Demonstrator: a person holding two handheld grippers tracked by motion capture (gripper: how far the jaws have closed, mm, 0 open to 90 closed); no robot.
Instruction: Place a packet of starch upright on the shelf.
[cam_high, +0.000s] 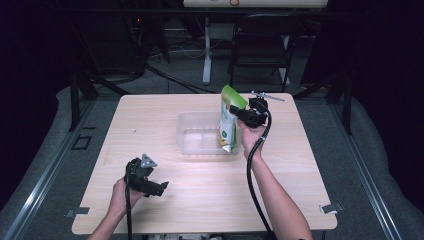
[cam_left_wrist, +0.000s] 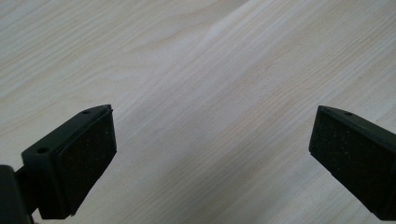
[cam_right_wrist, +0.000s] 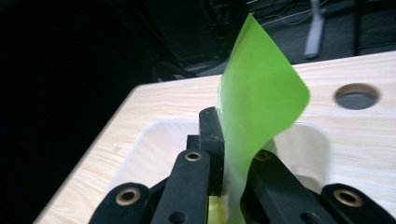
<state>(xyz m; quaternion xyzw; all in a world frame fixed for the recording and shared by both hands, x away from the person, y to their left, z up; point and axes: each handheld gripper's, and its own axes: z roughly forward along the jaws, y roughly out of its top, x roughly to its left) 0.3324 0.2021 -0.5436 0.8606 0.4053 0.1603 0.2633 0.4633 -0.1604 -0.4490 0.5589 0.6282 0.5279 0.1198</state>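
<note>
A green and white pouch (cam_high: 228, 122) hangs upright over the right end of a clear plastic container (cam_high: 197, 134) at the table's middle. My right gripper (cam_high: 235, 112) is shut on the pouch near its top, coming in from the right. In the right gripper view the jaws pinch the bright green pouch (cam_right_wrist: 254, 98) between them, right gripper (cam_right_wrist: 232, 161), with the container (cam_right_wrist: 149, 137) below. My left gripper (cam_high: 163, 187) rests low near the table's front left, open. In the left gripper view its pads (cam_left_wrist: 88, 156) stand wide apart over bare wood, left gripper (cam_left_wrist: 212, 156).
The wooden table (cam_high: 280, 170) has metal clips at its front corners (cam_high: 331, 207). A round hole (cam_right_wrist: 357, 95) is in the tabletop beyond the container. A dark chair (cam_high: 260, 45) and a desk leg (cam_high: 206, 50) stand behind the table.
</note>
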